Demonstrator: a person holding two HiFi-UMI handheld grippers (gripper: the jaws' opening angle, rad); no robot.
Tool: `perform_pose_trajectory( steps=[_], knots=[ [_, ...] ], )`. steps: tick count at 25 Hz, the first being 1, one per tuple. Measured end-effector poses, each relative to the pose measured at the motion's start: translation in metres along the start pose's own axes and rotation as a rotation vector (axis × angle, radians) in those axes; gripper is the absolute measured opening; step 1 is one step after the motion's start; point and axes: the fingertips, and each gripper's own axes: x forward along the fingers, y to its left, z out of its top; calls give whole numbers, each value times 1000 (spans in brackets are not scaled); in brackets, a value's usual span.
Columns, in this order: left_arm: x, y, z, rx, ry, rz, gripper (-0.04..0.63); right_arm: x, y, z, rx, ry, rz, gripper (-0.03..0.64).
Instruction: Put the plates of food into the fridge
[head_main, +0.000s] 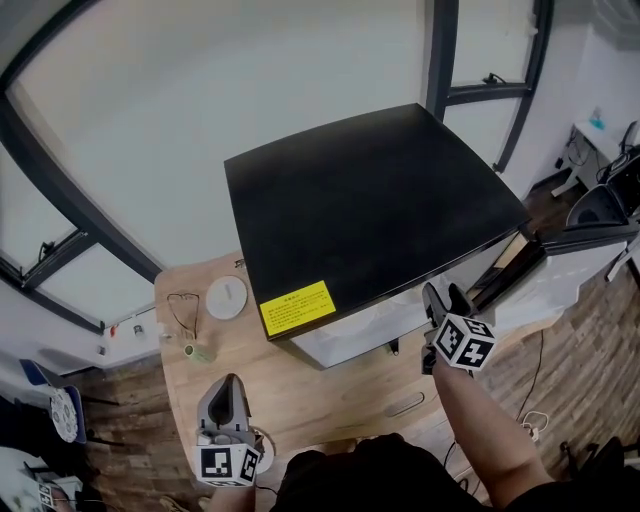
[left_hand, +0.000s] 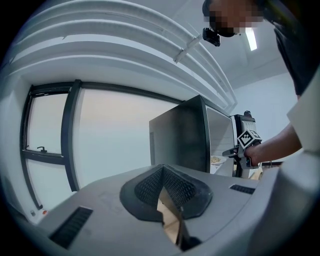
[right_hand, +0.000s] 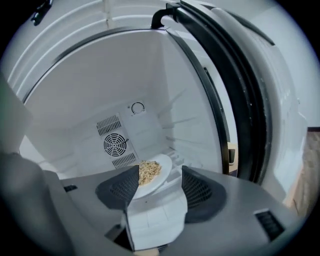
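- Fridge (head_main: 370, 210): a small black-topped box on the table. The right gripper's jaws reach into its white inside, and it stands well ahead and to the right of the left gripper's jaws.
- Fridge door (head_main: 560, 260): swung wide open, off to the right of the right gripper's jaws.
- Wooden table (head_main: 330, 390): runs under both pairs of jaws.
- Right gripper (head_main: 445, 295): held at the fridge mouth, its jaws spread wide with neither pad pressing on anything.
- Left gripper (head_main: 229, 382): low over the table edge, its jaw tips closed together with nothing between them.
- Plate of food (right_hand: 152, 175): a white plate with a tan crumbly heap. It lies on the fridge floor just beyond the right gripper's jaw tips, in line with the gap between them; the left pad hides part of its rim.
- White round disc (head_main: 226, 297): flat on the table, ahead of the left gripper's jaws and beside the fridge.
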Motion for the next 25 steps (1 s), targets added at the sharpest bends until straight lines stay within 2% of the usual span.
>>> perform_pose_trajectory(
  steps=[7, 14, 18, 22, 25],
  knots=[
    [-43, 34, -11, -18, 2, 12, 5, -38, 41, -33, 24, -13, 74, 265],
    [-108, 77, -23, 7, 35, 10, 4, -76, 105, -101, -4, 49, 107, 265],
    [-149, 107, -28, -45, -11, 41, 5, -101, 156, -156, -22, 143, 169, 265],
    [-183, 136, -47, -49, 24, 76, 5, -129, 212, -225, -21, 282, 254, 264],
    [-207, 153, -61, -54, 43, 75, 5, -151, 254, -272, 49, 347, 349, 264]
  ],
)
